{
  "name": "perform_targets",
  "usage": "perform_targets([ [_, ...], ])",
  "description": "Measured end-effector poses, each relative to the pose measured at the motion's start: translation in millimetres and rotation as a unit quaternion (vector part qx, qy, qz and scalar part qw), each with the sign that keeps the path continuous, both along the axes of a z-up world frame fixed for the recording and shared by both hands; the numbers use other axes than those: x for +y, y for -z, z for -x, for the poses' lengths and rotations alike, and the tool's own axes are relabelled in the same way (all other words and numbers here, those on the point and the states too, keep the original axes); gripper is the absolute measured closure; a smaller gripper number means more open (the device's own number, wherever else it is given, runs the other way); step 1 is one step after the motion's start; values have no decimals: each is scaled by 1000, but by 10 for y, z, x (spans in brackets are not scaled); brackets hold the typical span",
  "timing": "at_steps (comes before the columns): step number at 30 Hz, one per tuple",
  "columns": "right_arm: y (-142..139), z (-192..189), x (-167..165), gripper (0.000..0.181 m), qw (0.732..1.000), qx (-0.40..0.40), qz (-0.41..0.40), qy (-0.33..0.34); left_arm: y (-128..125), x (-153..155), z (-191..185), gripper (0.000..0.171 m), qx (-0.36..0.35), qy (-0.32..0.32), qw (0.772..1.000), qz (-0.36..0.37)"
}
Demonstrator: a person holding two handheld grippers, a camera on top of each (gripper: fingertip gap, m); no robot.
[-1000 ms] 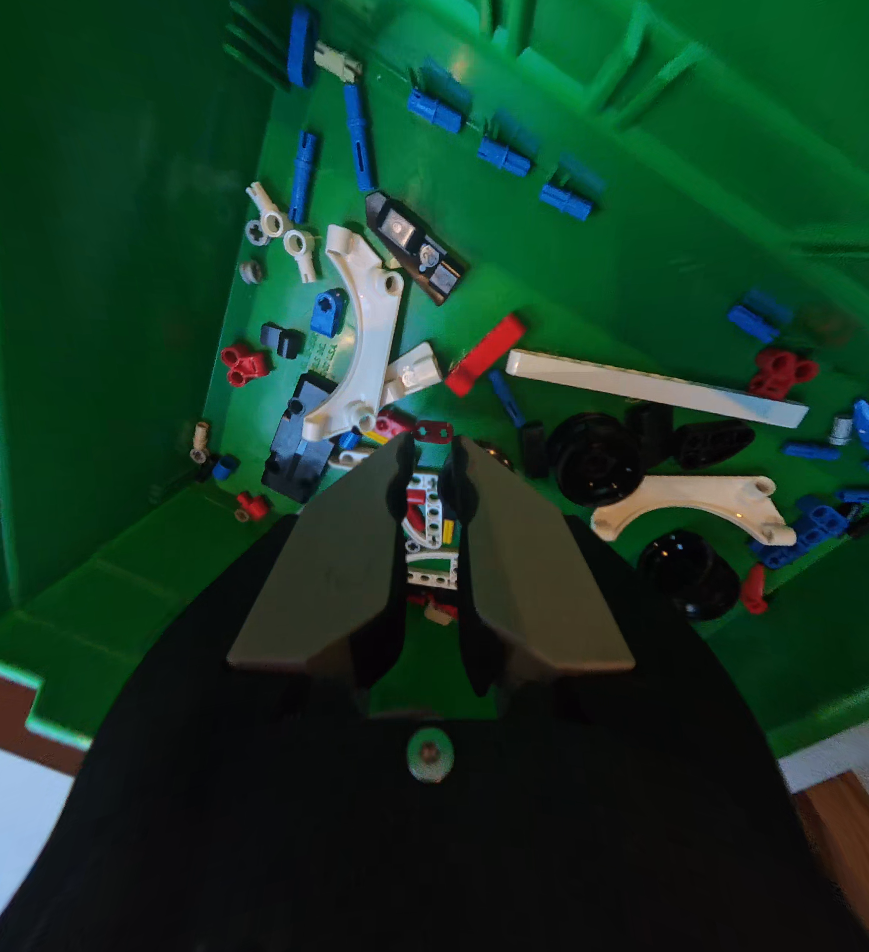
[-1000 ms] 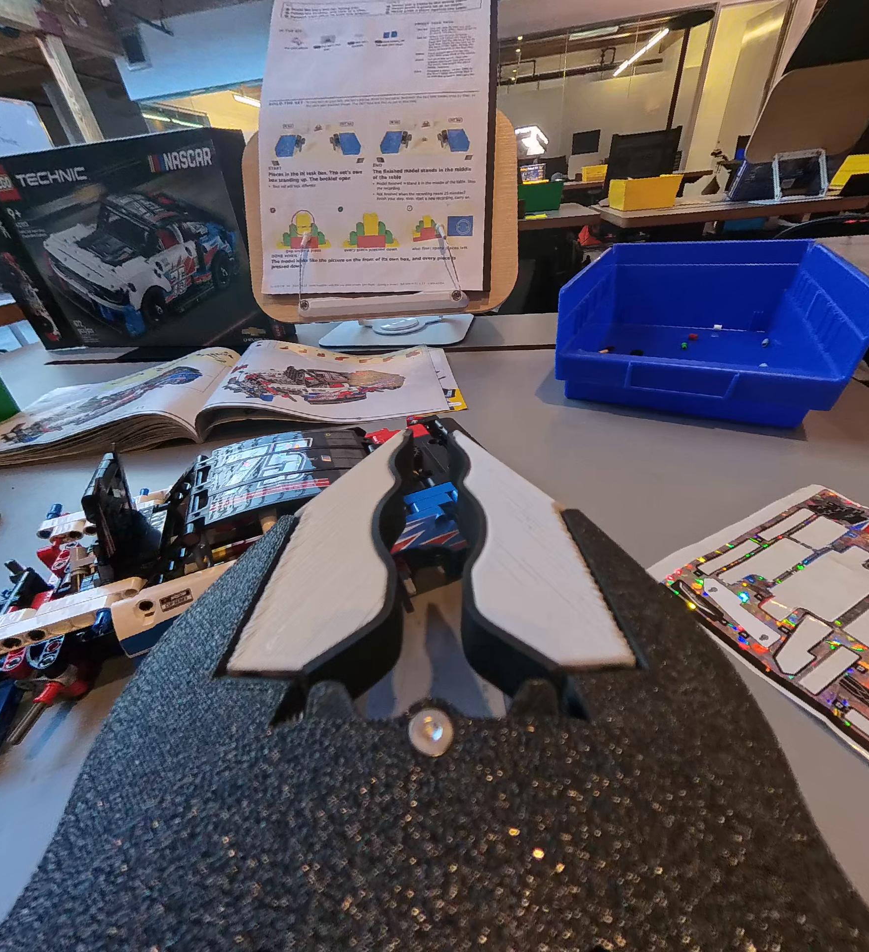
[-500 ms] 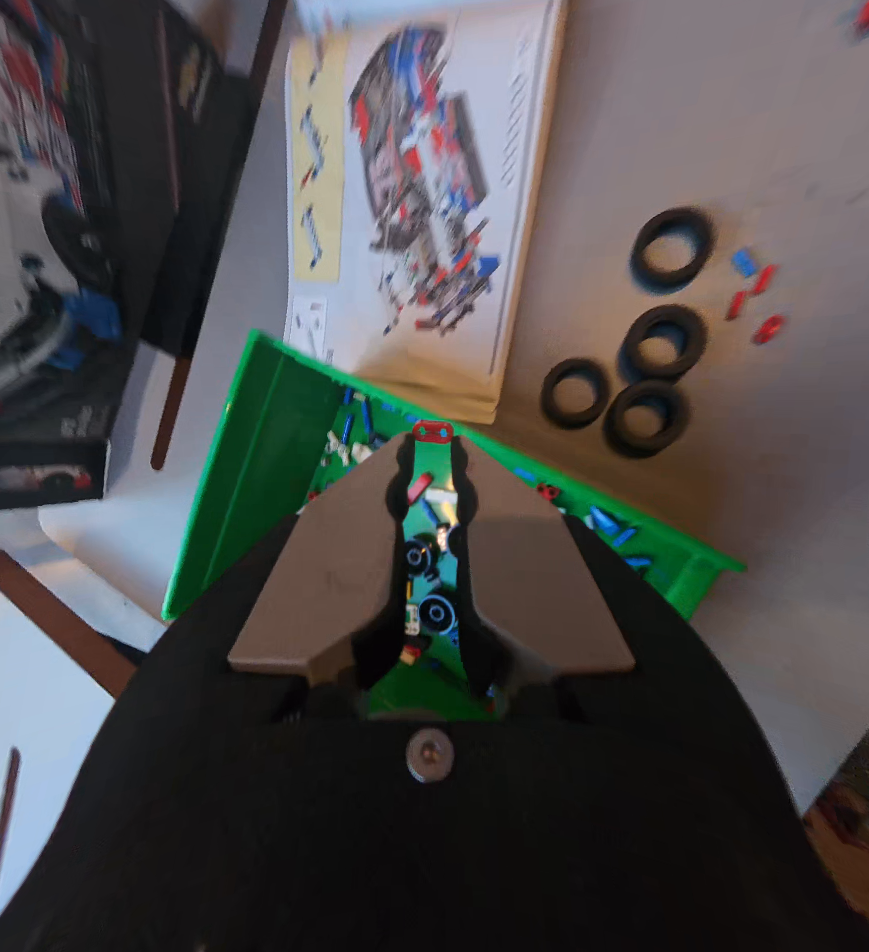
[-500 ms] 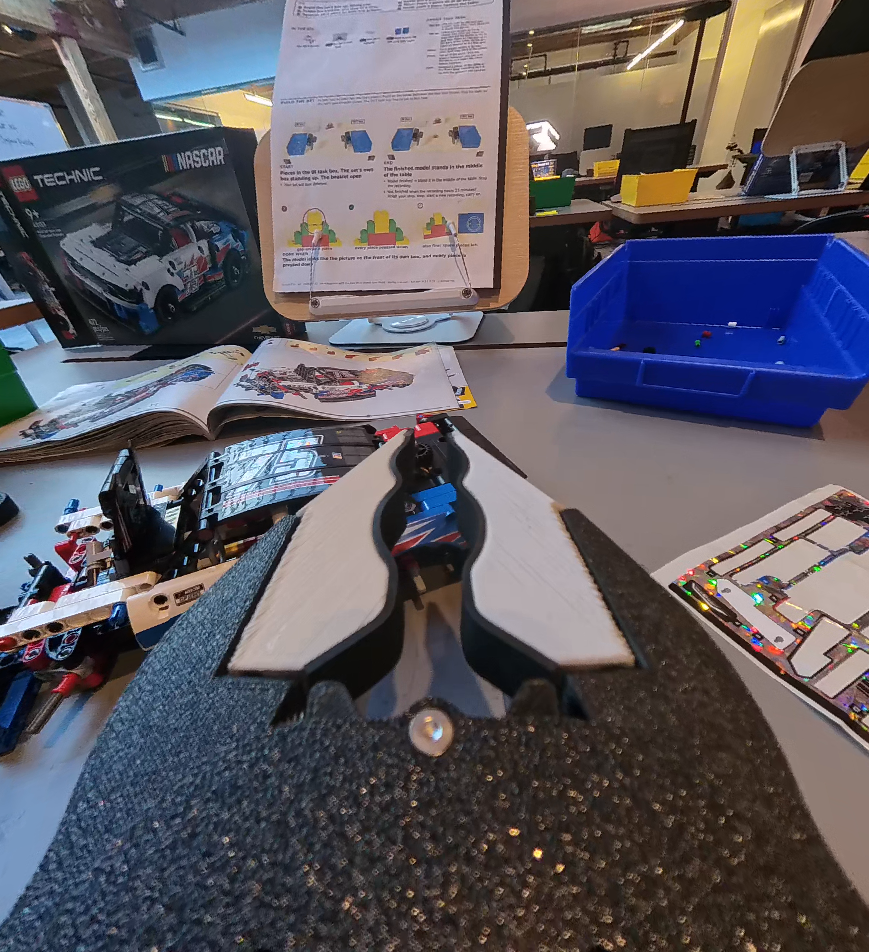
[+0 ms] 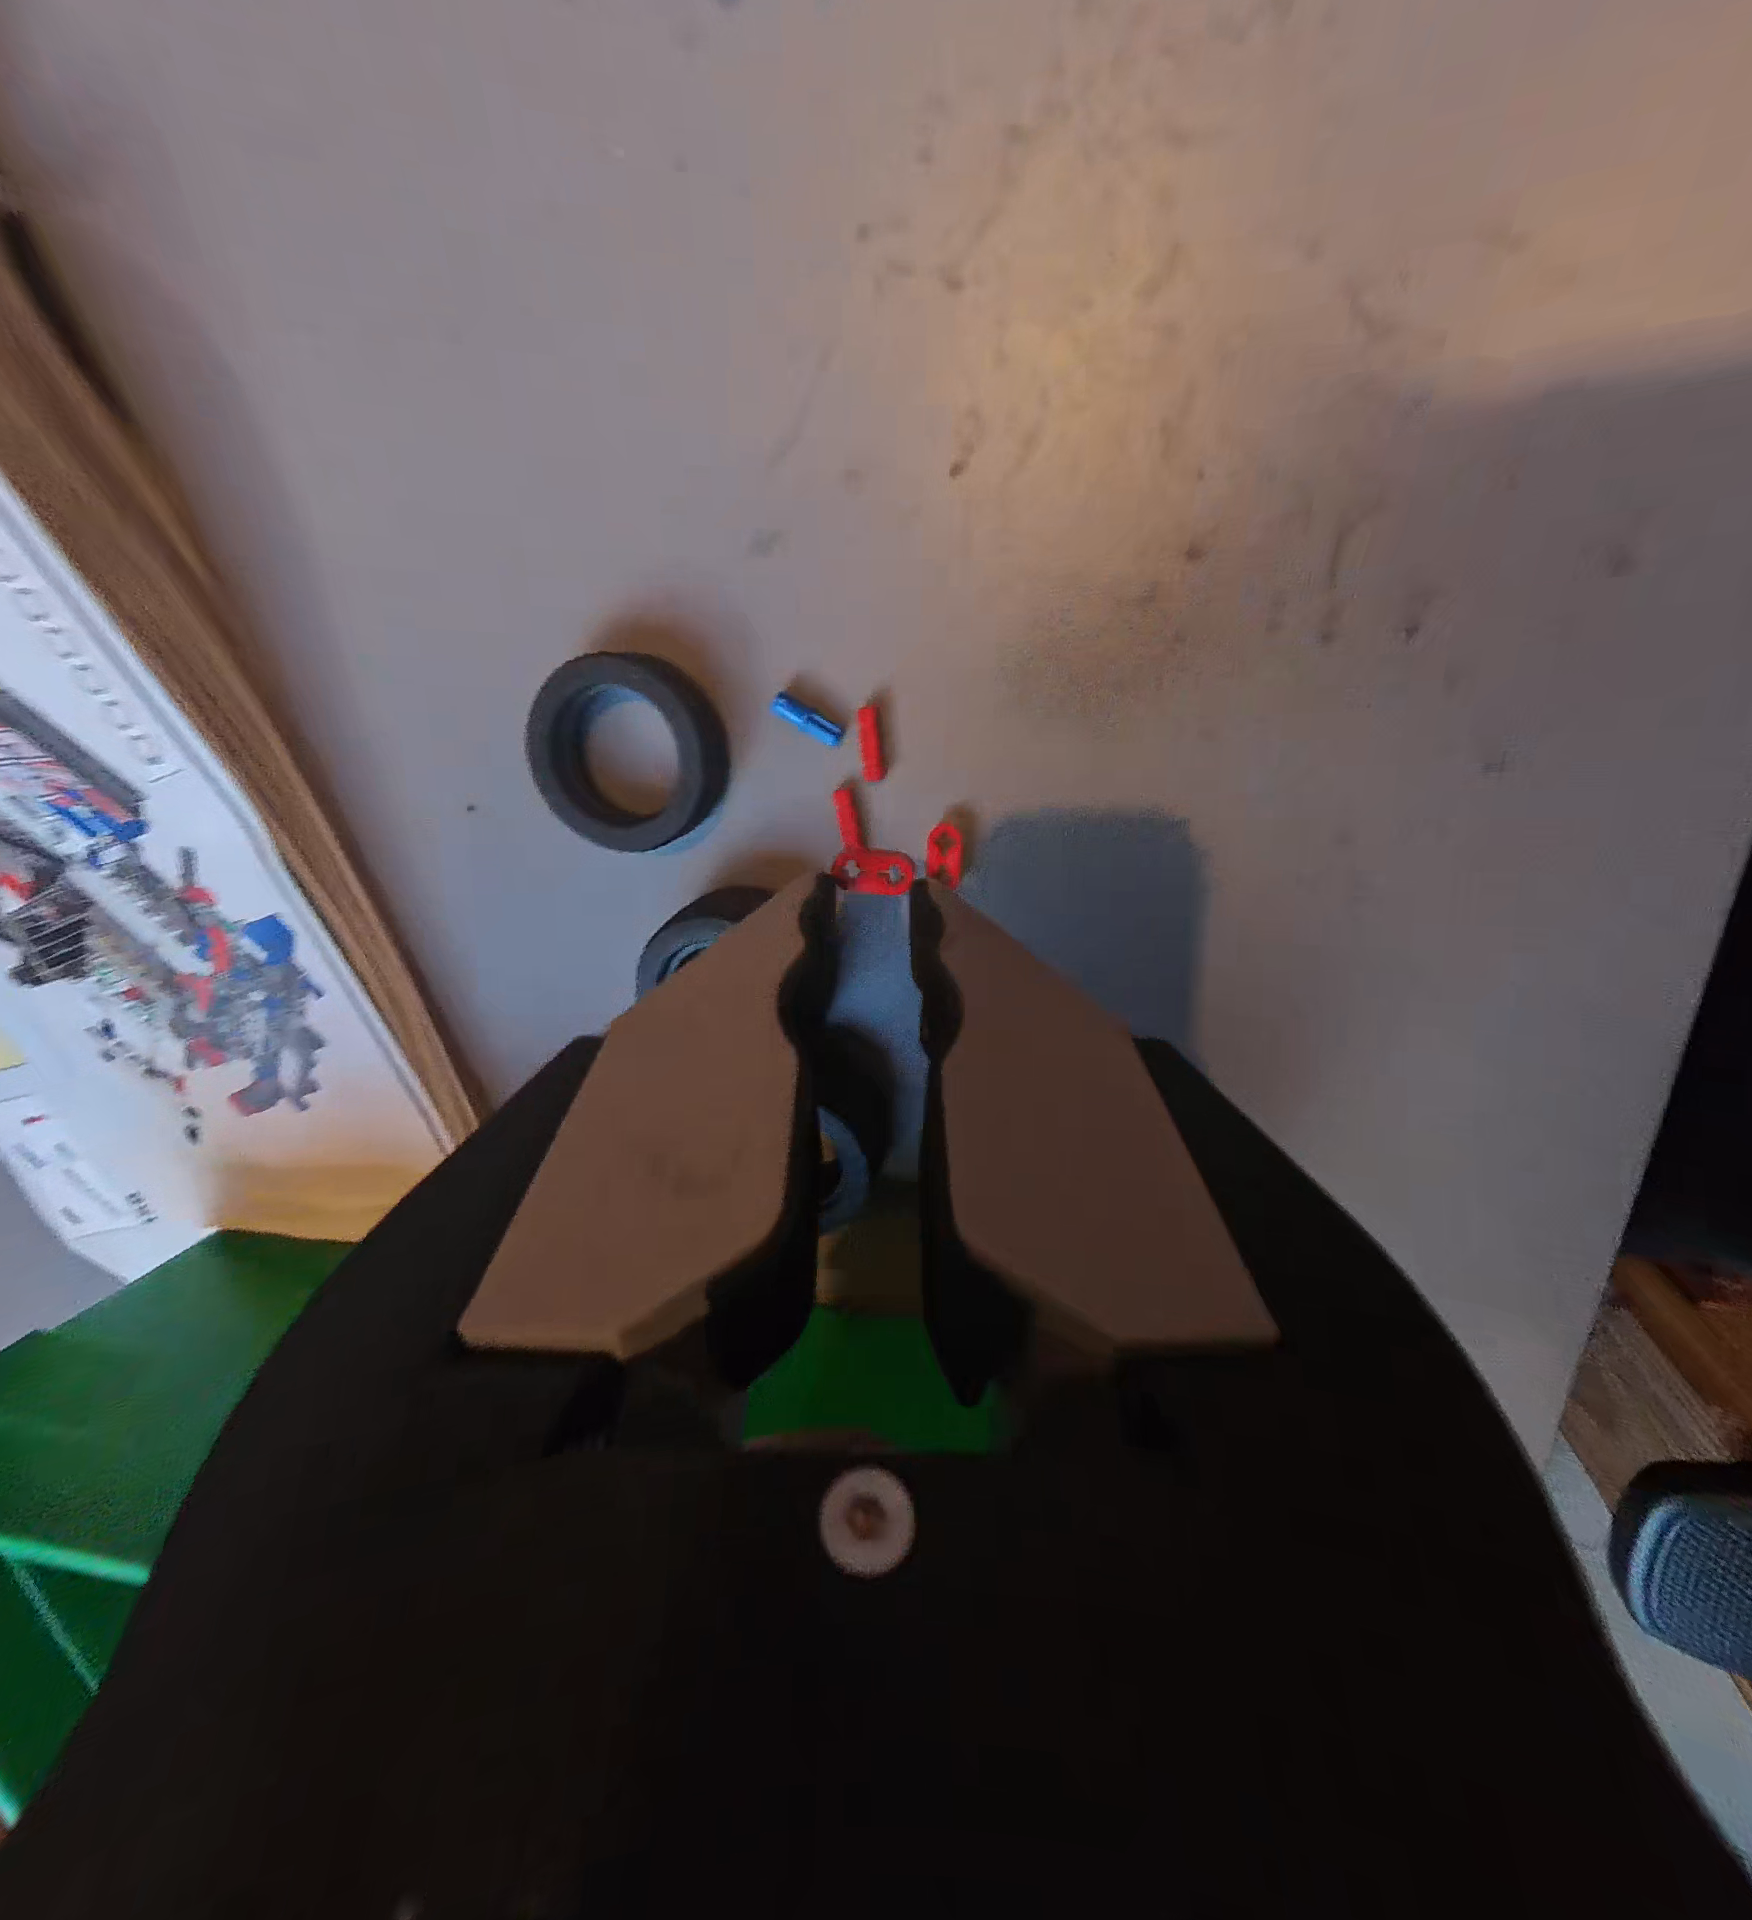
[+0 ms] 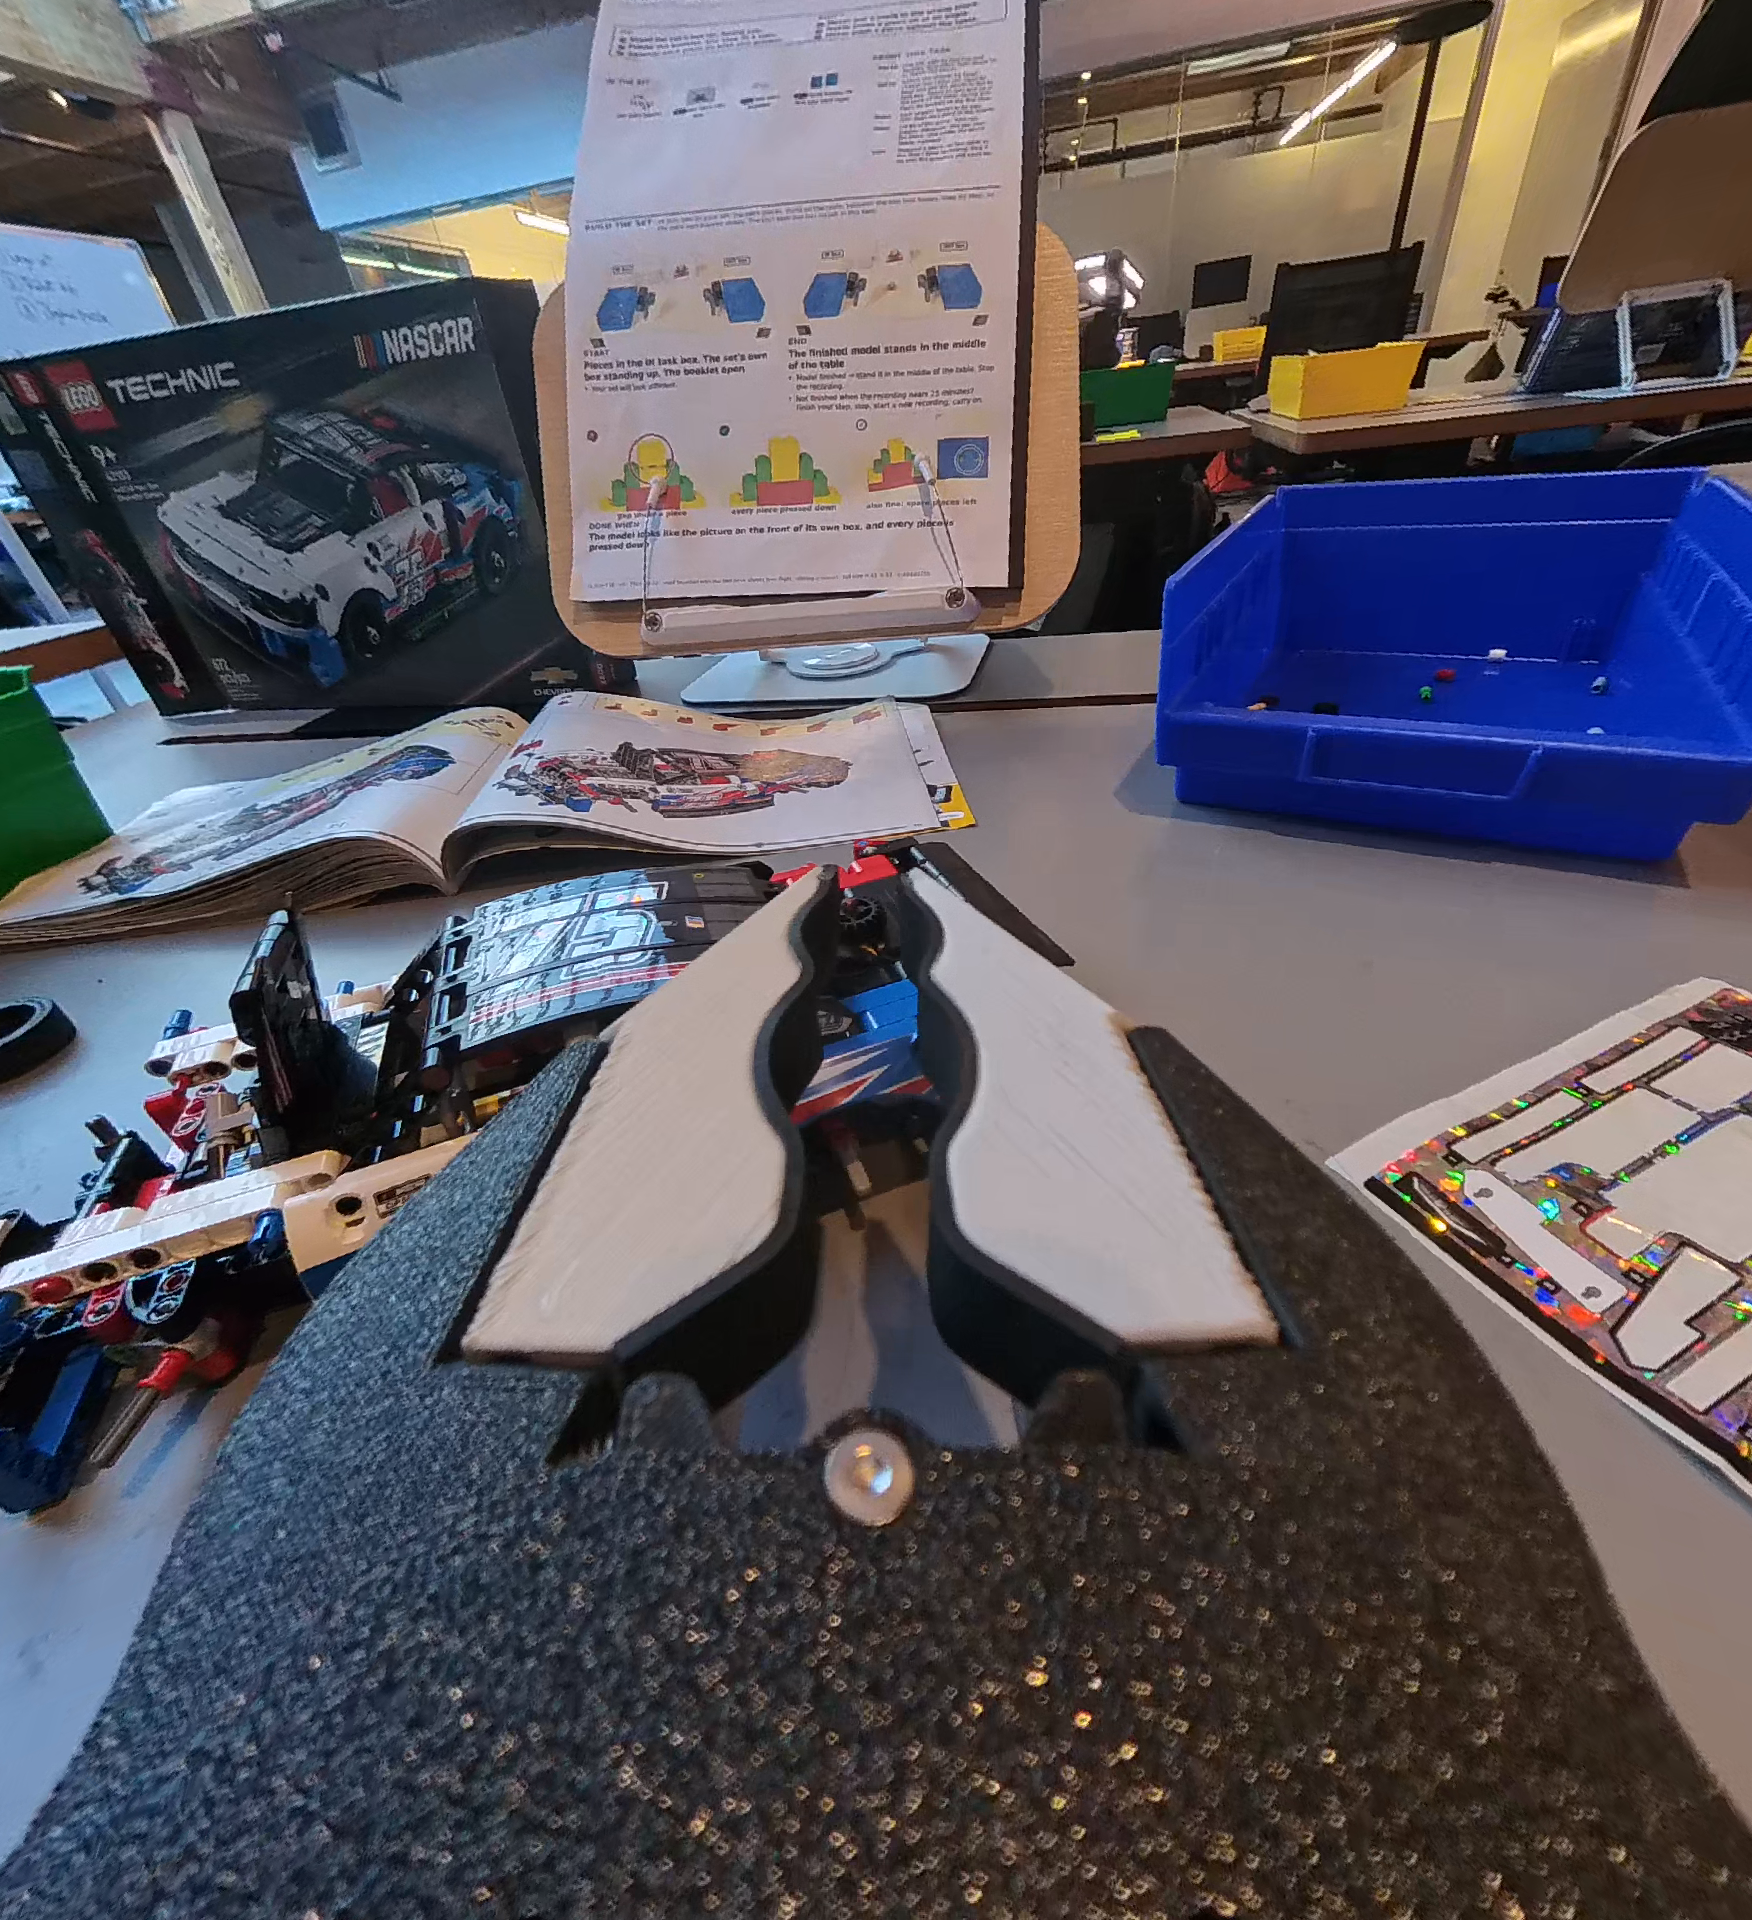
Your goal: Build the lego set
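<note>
We have lifted the left gripper (image 5: 873,902), clamped on a small red link (image 5: 874,869), out of the green bin (image 5: 72,1455) to the grey worktop's loose red pins (image 5: 870,742). The right gripper (image 6: 869,914), narrowly parted, apparently empty, hovers over the part-built car (image 6: 456,1039) mid-worktop; fitting comes next.

L gripper (image 5: 870,885) fingers pinched; R gripper (image 6: 870,883) fingers narrowly apart.

A small red two-hole link (image 5: 873,869) sits crosswise, pinched at the left claw (image 5: 870,891) tips.
</note>
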State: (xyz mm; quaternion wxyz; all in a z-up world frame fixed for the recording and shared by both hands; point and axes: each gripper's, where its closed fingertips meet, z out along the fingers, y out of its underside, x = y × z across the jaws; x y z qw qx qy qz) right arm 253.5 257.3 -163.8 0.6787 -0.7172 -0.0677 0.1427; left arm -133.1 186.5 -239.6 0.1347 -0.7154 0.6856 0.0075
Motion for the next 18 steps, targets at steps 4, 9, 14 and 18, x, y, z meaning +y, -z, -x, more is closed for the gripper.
perform_targets([
  [4, 5, -2, 5, 172, 1000, 3, 3, -2, 210, -37, 0, 160, 22, -5, 999, 32],
  [9, 5, 11, 1, 172, 1000, -1, 2, -3, 218, -38, -39, 160, 7, -23, 998, 49],
  [14, -3, 0, -3, 172, 1000, 2, 0, -2, 105, -27, -53, 155, -23, -42, 998, 44],
  [18, -1, 5, -3, 172, 1000, 0, 0, -1, -4, -24, -71, 155, -58, -65, 996, 31],
])
